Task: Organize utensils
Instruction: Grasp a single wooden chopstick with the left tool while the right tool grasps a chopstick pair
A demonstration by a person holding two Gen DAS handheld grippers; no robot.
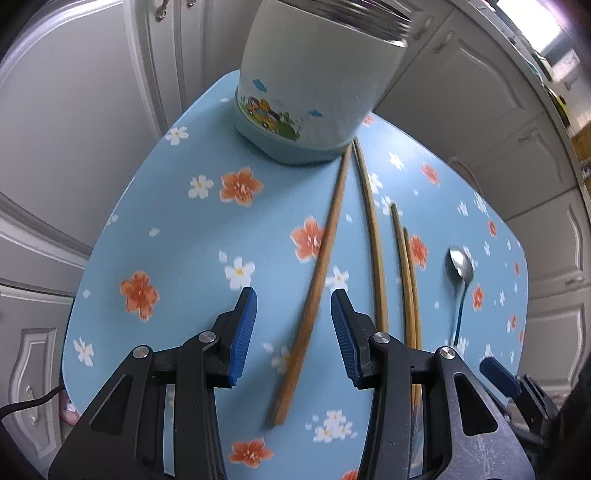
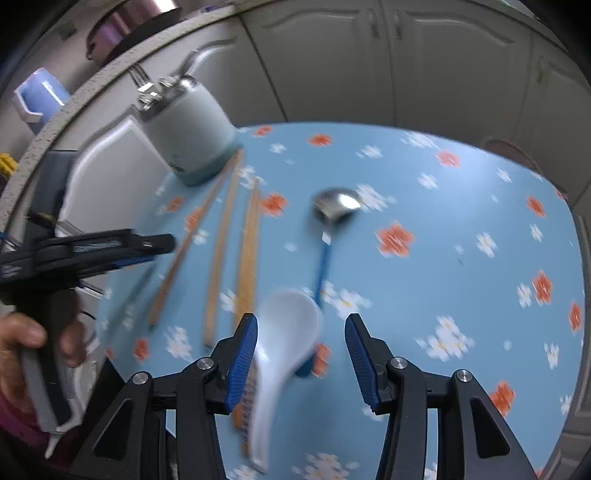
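Note:
A pale canister [image 1: 310, 85] with a cartoon band stands at the far end of the blue flowered table [image 1: 177, 236]. Several wooden chopsticks lie in front of it. My left gripper [image 1: 292, 295] hangs open over the leftmost chopstick [image 1: 317, 280], which runs between the fingers with a gap on each side. To the right lies a metal spoon [image 1: 460, 266] with a blue handle. In the right wrist view my right gripper [image 2: 301, 319] stands open around a white ceramic spoon [image 2: 284, 332], which lies close to the left finger. The metal spoon [image 2: 336, 206] lies beyond it, and the canister [image 2: 192, 136] holds metal handles.
White cabinet doors [image 1: 92, 110] surround the small table on all sides. A hand [image 2: 22, 343] holds the left gripper's body [image 2: 85, 247] at the left edge of the table [image 2: 461, 295]. A blue cup [image 2: 40, 96] and a pot [image 2: 122, 22] sit on a counter above.

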